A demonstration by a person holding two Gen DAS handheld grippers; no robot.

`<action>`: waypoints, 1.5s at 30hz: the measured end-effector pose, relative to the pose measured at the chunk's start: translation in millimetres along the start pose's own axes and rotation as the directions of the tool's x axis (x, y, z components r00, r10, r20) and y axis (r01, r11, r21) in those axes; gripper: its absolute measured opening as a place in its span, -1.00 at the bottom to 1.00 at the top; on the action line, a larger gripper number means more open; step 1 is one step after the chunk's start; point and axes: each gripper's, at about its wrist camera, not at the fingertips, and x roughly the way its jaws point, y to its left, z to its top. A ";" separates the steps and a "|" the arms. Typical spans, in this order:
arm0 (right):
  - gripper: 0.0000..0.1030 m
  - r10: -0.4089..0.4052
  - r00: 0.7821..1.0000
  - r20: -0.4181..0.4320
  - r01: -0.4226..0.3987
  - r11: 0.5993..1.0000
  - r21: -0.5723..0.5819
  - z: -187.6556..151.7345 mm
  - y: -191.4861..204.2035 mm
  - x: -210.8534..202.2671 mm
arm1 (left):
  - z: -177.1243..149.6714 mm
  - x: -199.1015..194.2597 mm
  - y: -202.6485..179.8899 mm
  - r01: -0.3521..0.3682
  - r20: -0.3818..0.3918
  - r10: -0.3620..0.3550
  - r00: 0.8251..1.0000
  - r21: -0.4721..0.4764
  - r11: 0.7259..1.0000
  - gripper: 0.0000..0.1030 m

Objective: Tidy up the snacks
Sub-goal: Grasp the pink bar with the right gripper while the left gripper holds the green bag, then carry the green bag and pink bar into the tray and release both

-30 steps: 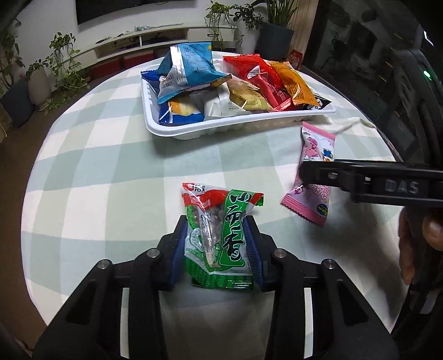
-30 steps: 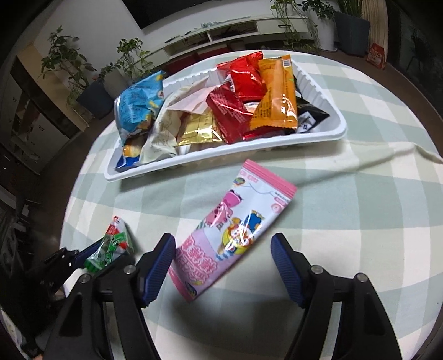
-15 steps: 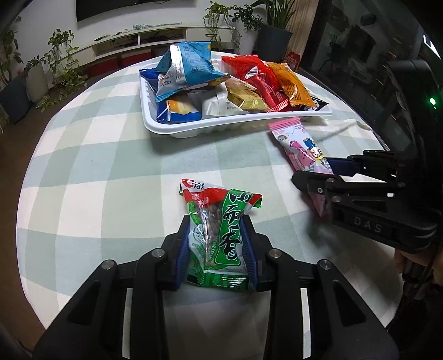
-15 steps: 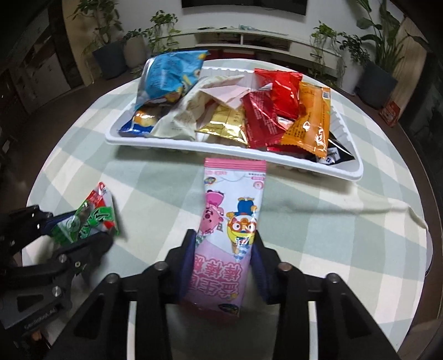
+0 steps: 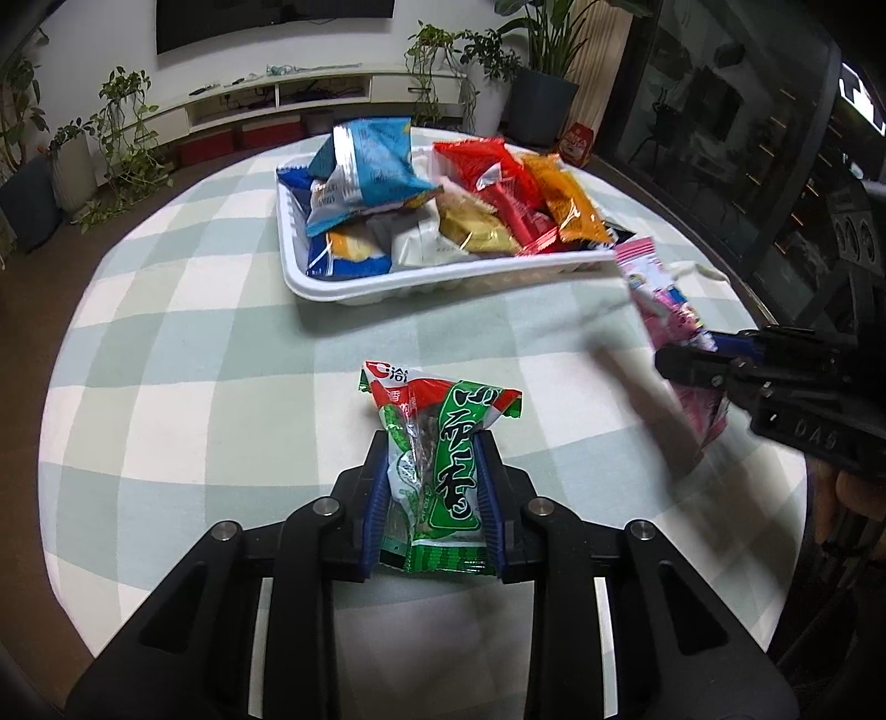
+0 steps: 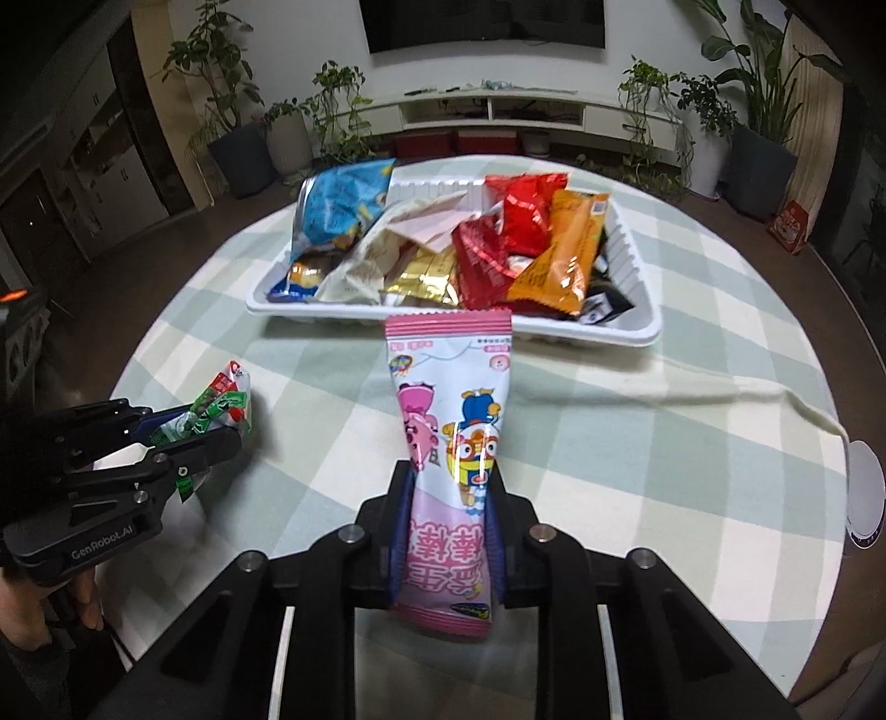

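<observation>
In a living room lined with potted plants [image 6: 232, 111], where a dark wall screen [image 6: 487, 25] hangs above a long white media shelf [image 6: 498, 113], a round tabletop [image 5: 183, 343] draped in a pale green-and-white check cloth carries the snacks. Toward its far side sits a white tray [image 6: 642, 327] heaped with packets in blue, cream, gold, red and orange. Nearer the cameras, the right tongs [image 6: 447, 531] have just been closing and are clamped on the lower part of a long pink packet [image 6: 451, 410] printed with cartoon figures; its top end stands in front of the tray's near rim. To the left, the left tongs [image 5: 434, 501] have likewise been closing and now pinch a green-and-red packet [image 5: 443, 437] low over the cloth, well apart from the tray. A hand [image 6: 39, 603] grips the left handle at the frame's edge.
</observation>
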 end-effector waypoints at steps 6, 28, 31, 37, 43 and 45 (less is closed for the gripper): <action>-0.52 0.011 0.998 0.059 -0.014 0.998 0.056 13.0 -32.7 -25.9 | 26.7 -26.7 -4.7 0.059 0.083 -0.055 0.995 -0.041 0.997 -0.49; -0.51 -0.042 0.999 -0.005 0.042 0.999 -0.029 160.2 -49.4 71.5 | 197.6 90.9 -23.5 -0.072 0.026 0.073 0.997 -0.059 0.996 -0.44; -0.50 -0.063 0.998 -0.022 0.062 0.997 -0.054 160.2 -48.4 85.3 | 195.5 102.4 -24.2 -0.087 0.021 0.088 0.996 -0.058 0.995 -0.44; -0.42 -0.084 0.996 -0.021 0.082 0.995 -0.063 160.9 -48.2 93.0 | 195.0 109.2 -20.2 -0.119 0.036 0.122 0.992 -0.073 0.990 -0.45; -0.31 -0.095 0.995 -0.015 0.094 0.994 -0.061 160.0 -48.7 93.0 | 193.4 105.9 -17.7 -0.142 0.046 0.146 0.988 -0.080 0.987 -0.36; -0.30 -0.095 0.995 -0.011 0.095 0.994 -0.054 159.7 -50.1 90.4 | 193.3 103.1 -15.4 -0.158 0.056 0.163 0.985 -0.089 0.983 -0.16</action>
